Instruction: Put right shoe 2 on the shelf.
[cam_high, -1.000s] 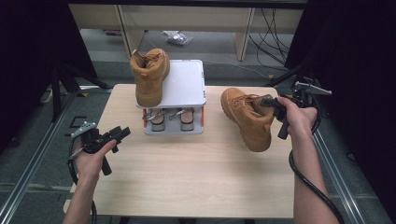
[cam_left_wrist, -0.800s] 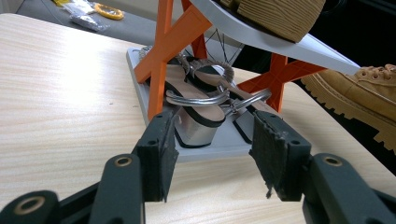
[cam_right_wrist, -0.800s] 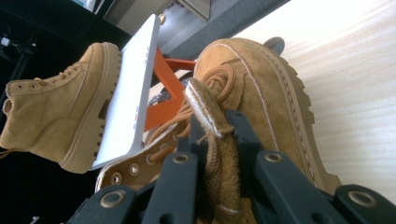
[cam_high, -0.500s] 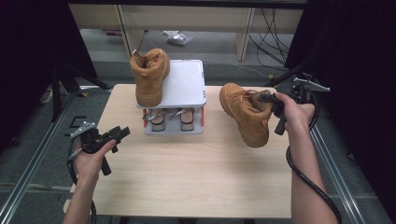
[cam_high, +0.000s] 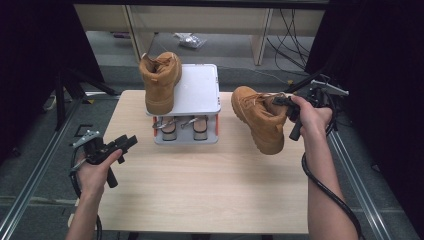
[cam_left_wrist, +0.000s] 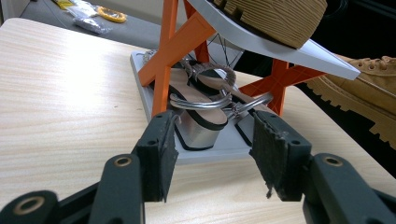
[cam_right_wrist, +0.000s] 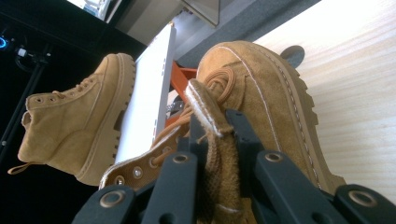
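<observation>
One tan suede boot (cam_high: 161, 82) stands on the white top shelf (cam_high: 200, 90) of a small rack with orange legs. A second tan boot (cam_high: 260, 120) is tilted over the table's right side, toe toward the rack. My right gripper (cam_high: 282, 102) is shut on its collar and tongue; in the right gripper view the jaws (cam_right_wrist: 217, 135) pinch the suede and laces of this boot (cam_right_wrist: 266, 93). My left gripper (cam_high: 127, 142) hovers open at the table's left; in its own view the left gripper (cam_left_wrist: 212, 154) points at the silver sandals (cam_left_wrist: 201, 107) on the lower shelf.
The rack (cam_high: 186, 137) sits at the back middle of the wooden table (cam_high: 200, 190). An orange leg (cam_left_wrist: 166, 65) of the rack rises just ahead of the left gripper. Metal rails run along both table sides, and cables lie on the floor behind.
The right gripper has carried the boot slightly left, toward the rack. The left gripper has stayed in place.
</observation>
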